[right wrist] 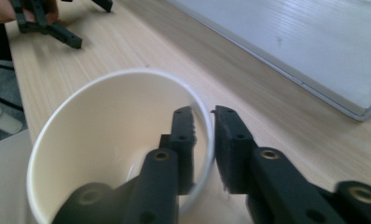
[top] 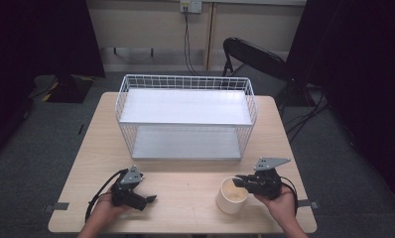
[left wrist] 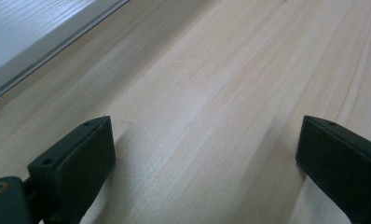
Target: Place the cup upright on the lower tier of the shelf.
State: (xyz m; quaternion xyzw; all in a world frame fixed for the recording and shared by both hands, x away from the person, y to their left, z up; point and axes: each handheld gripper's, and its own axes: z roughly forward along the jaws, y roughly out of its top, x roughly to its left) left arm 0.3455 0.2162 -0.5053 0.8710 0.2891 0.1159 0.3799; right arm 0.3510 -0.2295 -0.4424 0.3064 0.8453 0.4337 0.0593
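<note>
Two grippers at the near edge of the table point(top: 185, 186), one in each hand. Right gripper point(right wrist: 204, 135) closed on the rim of a white paper cup point(top: 231, 196): one jaw inside the cup, the other outside, the thin wall pinched between them at the side of the cup toward the table's right edge. Cup upright on the table, near the near edge and right of its middle, mouth open upward, inside pale and seemingly empty. Left gripper point(top: 148, 199) low over the table close to the near-left corner, jaws spread wide with only bare wood between them, holding nothing; well apart from the cup. Same left gripper visible far off in the right gripper view point(right wrist: 58, 28), resting by the table's edge. Behind both, a white wire basket rack point(top: 185, 82) across the middle of the table toward the far edge, with an upper white shelf and a lower white shelf, open front facing the person. Lower shelf's edge near the right gripper, not touching. Black folding chair point(top: 252, 54) beyond the far-right corner, on the floor.
</note>
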